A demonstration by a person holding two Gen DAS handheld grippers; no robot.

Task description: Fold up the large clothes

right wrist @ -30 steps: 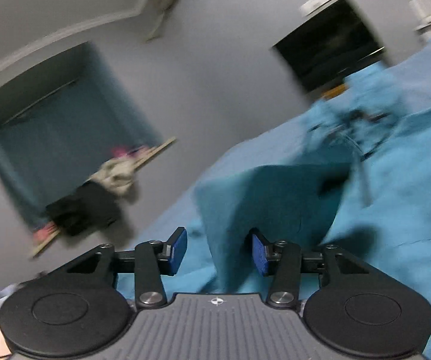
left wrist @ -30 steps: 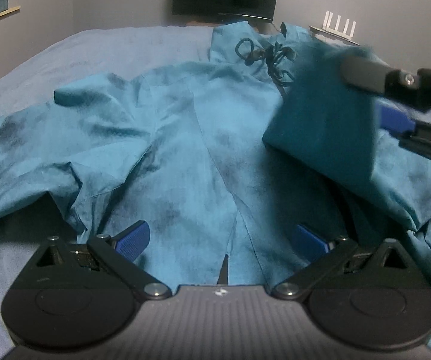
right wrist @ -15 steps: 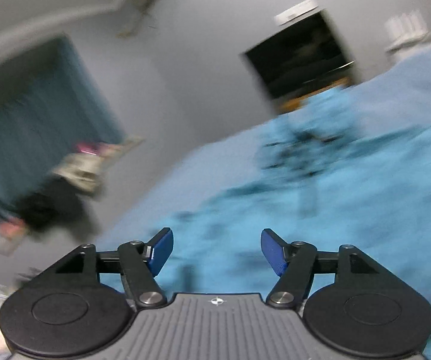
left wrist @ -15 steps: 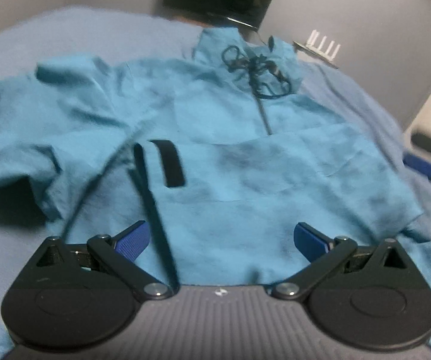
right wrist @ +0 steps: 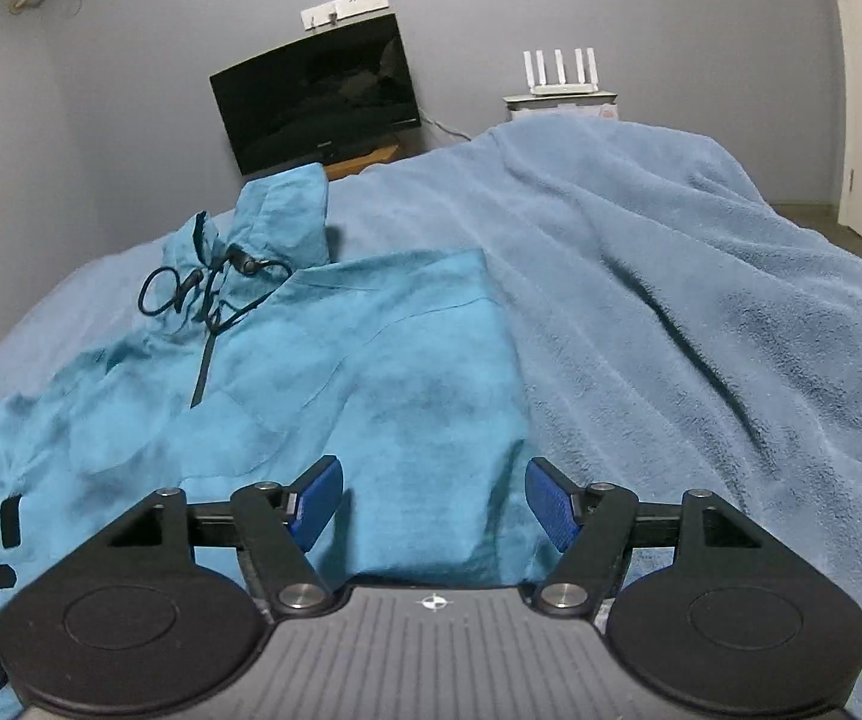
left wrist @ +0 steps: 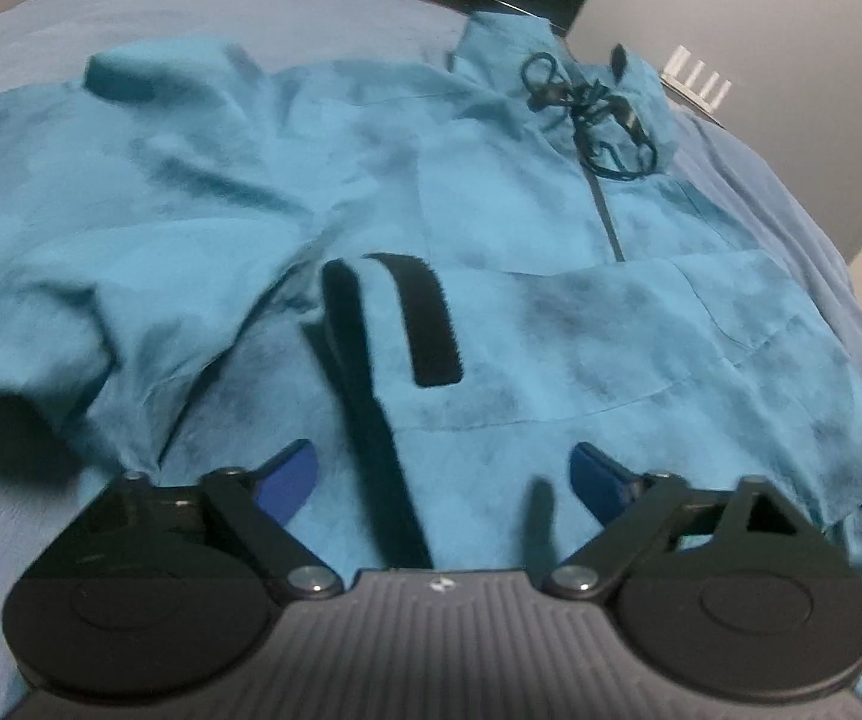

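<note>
My left claw (left wrist: 442, 471) hangs just over the teal pullover jacket (left wrist: 550, 324), and its jaws are closing right now, though the blue pads (left wrist: 287, 477) are still well apart with cloth under the gap and nothing pinched. Straight up at twelve o'clock from that gap lies a black Velcro strip (left wrist: 428, 318) on the cuff of the sleeve folded across the front, and a darker strap (left wrist: 365, 396) runs down from eleven towards six, passing between my fingers. Further out at one o'clock the short zipper (left wrist: 604, 216) climbs to the collar, where the black drawcord (left wrist: 595, 114) is tangled in loops. The other sleeve (left wrist: 71, 240) sprawls out at ten o'clock, rumpled.

My right claw (right wrist: 433, 501) is held moderately wide and empty, its pads (right wrist: 317, 501) clear of the cloth. The jacket's folded right edge lies right below the gap, spreading off to ten o'clock, collar up at eleven. From one to four o'clock it is all fleecy blue blanket (right wrist: 700, 330). Beyond the bed at twelve, a dark monitor (right wrist: 317, 102) leans against the wall, and a white router (right wrist: 559, 69) stands at one.
</note>
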